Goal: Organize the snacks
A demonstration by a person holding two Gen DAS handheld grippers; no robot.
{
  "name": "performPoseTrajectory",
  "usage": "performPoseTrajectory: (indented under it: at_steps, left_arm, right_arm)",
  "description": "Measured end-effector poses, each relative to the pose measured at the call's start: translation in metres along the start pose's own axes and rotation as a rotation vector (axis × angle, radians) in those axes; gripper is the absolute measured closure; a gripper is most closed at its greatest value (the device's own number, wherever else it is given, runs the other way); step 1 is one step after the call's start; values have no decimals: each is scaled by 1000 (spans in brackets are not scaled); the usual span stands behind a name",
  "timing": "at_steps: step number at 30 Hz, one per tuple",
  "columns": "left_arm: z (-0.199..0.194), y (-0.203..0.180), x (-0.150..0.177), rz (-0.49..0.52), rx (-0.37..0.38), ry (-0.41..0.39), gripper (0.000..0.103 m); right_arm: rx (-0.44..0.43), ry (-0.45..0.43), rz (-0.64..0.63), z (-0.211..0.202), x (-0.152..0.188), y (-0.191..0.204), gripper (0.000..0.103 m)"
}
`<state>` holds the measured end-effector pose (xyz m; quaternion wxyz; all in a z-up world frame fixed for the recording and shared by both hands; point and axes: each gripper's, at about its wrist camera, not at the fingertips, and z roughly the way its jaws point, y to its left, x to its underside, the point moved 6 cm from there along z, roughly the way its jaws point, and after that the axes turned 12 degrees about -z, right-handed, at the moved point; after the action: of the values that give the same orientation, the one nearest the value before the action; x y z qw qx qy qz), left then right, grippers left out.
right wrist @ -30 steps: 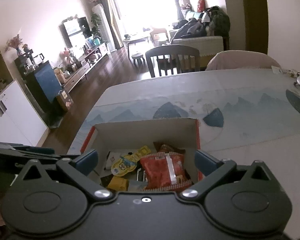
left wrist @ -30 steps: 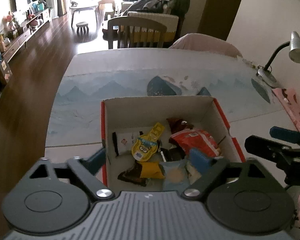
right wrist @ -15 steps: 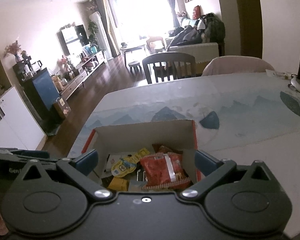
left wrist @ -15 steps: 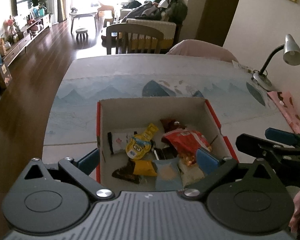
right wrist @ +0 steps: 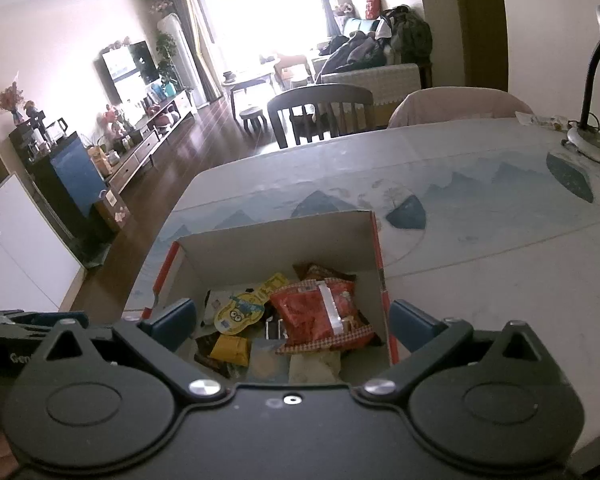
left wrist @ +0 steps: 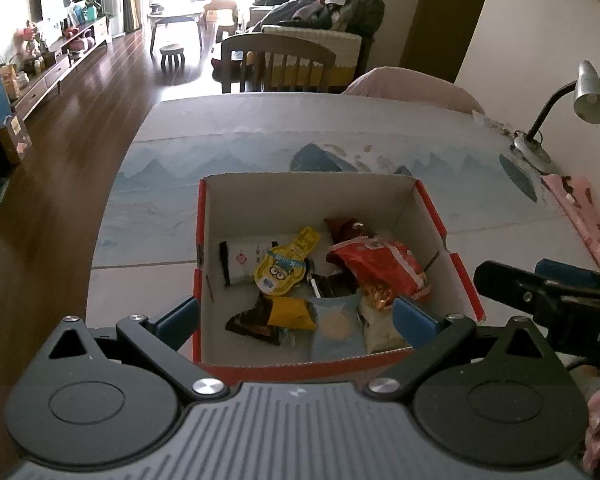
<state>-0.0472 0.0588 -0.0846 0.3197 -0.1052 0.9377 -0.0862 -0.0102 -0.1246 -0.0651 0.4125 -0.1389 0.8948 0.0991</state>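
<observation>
Currently both the left gripper and right gripper stand wide, empty; lowering either risks snagging the box wall beside the jaws, shifting the snacks.

Ahead of the gripper, a dark slatted wooden chair faces glossy brown floorboards — beyond, a blown-out bright window and cream walls.

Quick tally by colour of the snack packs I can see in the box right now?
In the box, left wrist view:
Red: 1
Yellow: 2
White: 2
Light blue: 1
Dark brown or black: 3
Total: 9 visible; more may lie hidden underneath.
</observation>
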Motion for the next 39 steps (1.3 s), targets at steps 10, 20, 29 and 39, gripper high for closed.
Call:
performPoseTrajectory:
  at_steps: [10,20,29,39]
  left_arm:
    - [0,2,2,-5,-8,5,0]
    - [-7,1,-1,-4,-5,-39,0]
    - [-17,2,-6,-8,6,-91,0]
    - [-20,2,-5,1,16,-101,0]
  right_arm:
    - [10,-7,-7,-5,3,0,0]
    - [35,-32,-12,-10,1,-3,0]
    - [33,-9,-6,-7,3,-4,0]
    - [38,-16,-33,-10,3,2,0]
